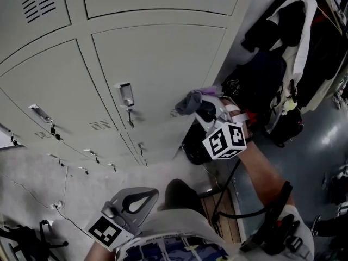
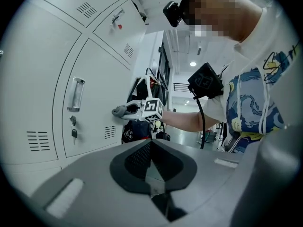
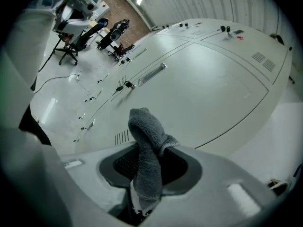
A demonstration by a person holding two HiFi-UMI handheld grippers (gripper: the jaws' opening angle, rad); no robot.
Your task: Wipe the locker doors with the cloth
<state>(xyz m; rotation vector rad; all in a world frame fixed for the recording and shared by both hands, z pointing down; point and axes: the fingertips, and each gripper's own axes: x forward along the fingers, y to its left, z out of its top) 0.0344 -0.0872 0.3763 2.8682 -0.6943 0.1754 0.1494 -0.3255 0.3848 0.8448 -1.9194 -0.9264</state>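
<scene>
1. Right gripper [image 3: 147, 183]: jaws nearly together, pinching the lower end of the cloth [image 3: 146, 136]. The rest of the cloth sticks out past the fingertips.
2. Left gripper [image 2: 152, 171]: jaws together with nothing between them. It is held low, well apart from the lockers, and is idle.
3. The cloth sits straight ahead of the right fingertips, at the lower corner of one door [image 3: 208, 89], just beside the vent [image 3: 122, 137]. The left gripper view shows the wad at the door face. Contact looks likely, but these angles don't confirm it.
4. Step in hand, my read: wiping this door's lower corner.
5. To do it well, push forward until the wad flattens on the panel. Only cloth should rub, so keep the fingertips off the metal.
6. Sweep in overlapping passes across the whole panel. The handle [image 3: 151, 74] and key [image 3: 128, 85] lie beyond the fingertips, up and to the left. Work round them so the wad doesn't snag.
7. Keep the pinch firm. The cloth is held by one end only, and friction could drag it out of the jaws.
8. Cloth look: grey, nubby terry, bunched into a thick upright wad and bent over at the top. A loose flap hangs off its right side. It looks soft and should mould to the panel.
9. Door look: pale, smooth, painted metal, with no dirt visible.
</scene>
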